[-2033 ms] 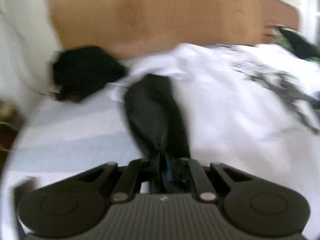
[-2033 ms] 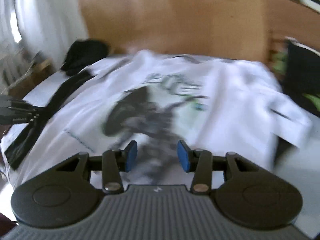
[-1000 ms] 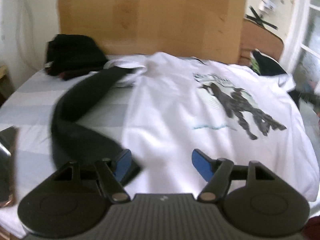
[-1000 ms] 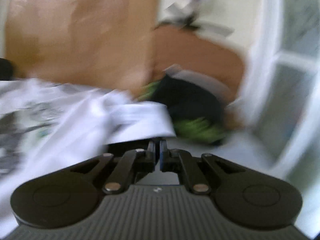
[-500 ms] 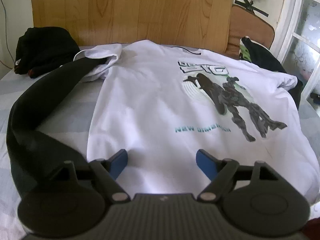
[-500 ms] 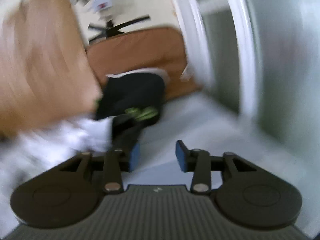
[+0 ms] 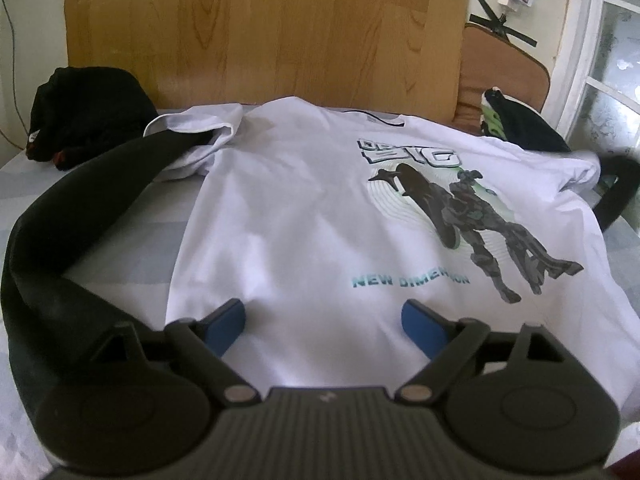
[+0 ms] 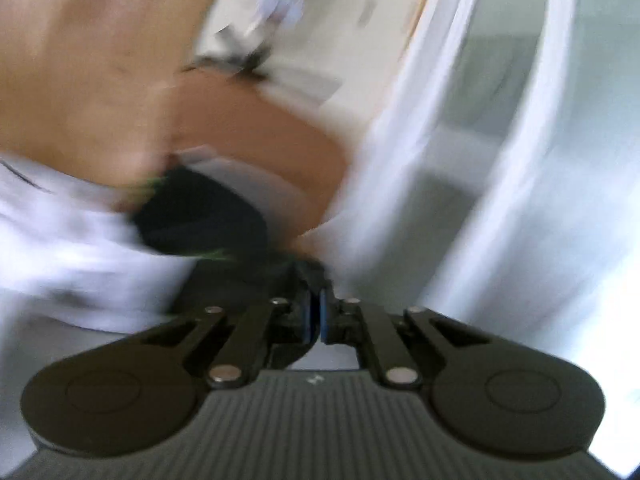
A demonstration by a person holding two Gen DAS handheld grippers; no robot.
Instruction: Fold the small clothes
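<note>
A white T-shirt (image 7: 304, 216) with a dark figure print lies face up, spread flat on the bed. A black sleeve (image 7: 80, 208) runs from its left shoulder toward me. My left gripper (image 7: 322, 320) is open and empty, low over the shirt's hem. The right wrist view is blurred. My right gripper (image 8: 315, 316) is shut on a black sleeve (image 8: 248, 284) at the shirt's right side; the white shirt body (image 8: 60, 248) shows at left. In the left wrist view that sleeve (image 7: 618, 184) arches up at the far right.
A wooden headboard (image 7: 260, 32) stands behind the bed. A black bundle of clothes (image 7: 84, 112) lies at the back left. A black and green garment (image 7: 516, 124) lies at the back right by a brown board and a white window frame (image 7: 580, 48).
My right gripper was open half a second ago and has shut on the black right sleeve. My left gripper, which let go of the left sleeve earlier, stays open and has drawn back slightly.
</note>
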